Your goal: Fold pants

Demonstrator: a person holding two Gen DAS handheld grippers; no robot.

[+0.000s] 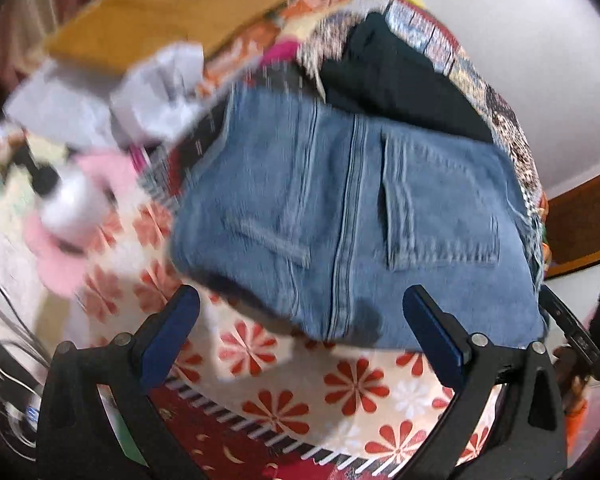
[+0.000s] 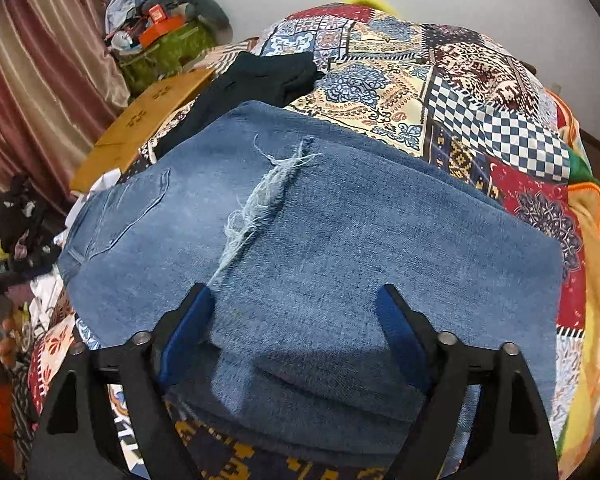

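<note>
The blue denim pants (image 1: 340, 208) lie folded on a patterned bedspread, back pockets up in the left wrist view. My left gripper (image 1: 300, 300) is open, its jaws wide apart just in front of the waistband edge, holding nothing. In the right wrist view the pants (image 2: 340, 232) show a frayed rip (image 2: 260, 196). My right gripper (image 2: 296, 296) is open, its blue pads either side of a layered folded edge of the denim (image 2: 300, 380), not clamped on it.
A dark garment (image 1: 396, 76) lies behind the pants on the patchwork bedspread (image 2: 440, 92). A cardboard box (image 1: 160, 12), white cloth (image 1: 156, 92), a pink item (image 1: 60, 248) and a white bottle (image 1: 72, 208) lie to the left. A curtain (image 2: 40, 80) hangs at the far left.
</note>
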